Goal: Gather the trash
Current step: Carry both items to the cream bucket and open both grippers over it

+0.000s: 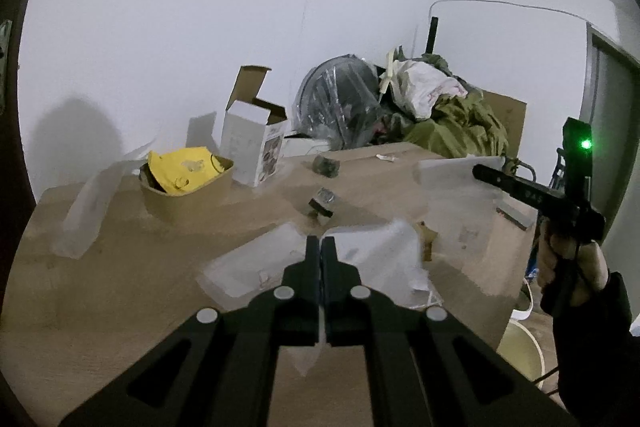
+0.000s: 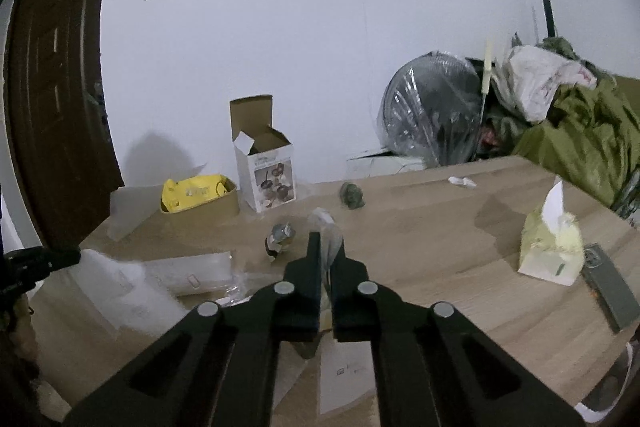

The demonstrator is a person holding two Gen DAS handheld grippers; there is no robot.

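Trash is lying scattered over the wooden table [image 2: 440, 227]: clear plastic bags, a crumpled dark scrap [image 2: 353, 195], a small foil wrapper [image 2: 280, 235] and a white bit [image 2: 461, 181] toward the far edge. The left gripper [image 1: 321, 247] is pinching a clear plastic bag [image 1: 384, 259], its jaws pressed together on the film, which is hanging down between them. The right gripper [image 2: 326, 243] is likewise clamping a thin clear film [image 2: 326, 223], its jaws nearly touching with the plastic sticking up past the tips.

Slipping seems the main risk. Both pieces are thin and slick, and each is being held by only a small fold, so a quick swing could be pulling them free. The left bag is trailing low and may be dragging across the table, sweeping the foil wrapper or another bag [image 2: 192, 273] off the edge. The tissue pack [image 2: 550, 247] and phone [image 2: 610, 285] are sitting near the right side and could be mistaken for rubbish or knocked. A brown bin [image 1: 188, 191] holding a yellow bag [image 1: 182, 169] is standing far left, probably the drop point, so the right film is facing the longer carry.
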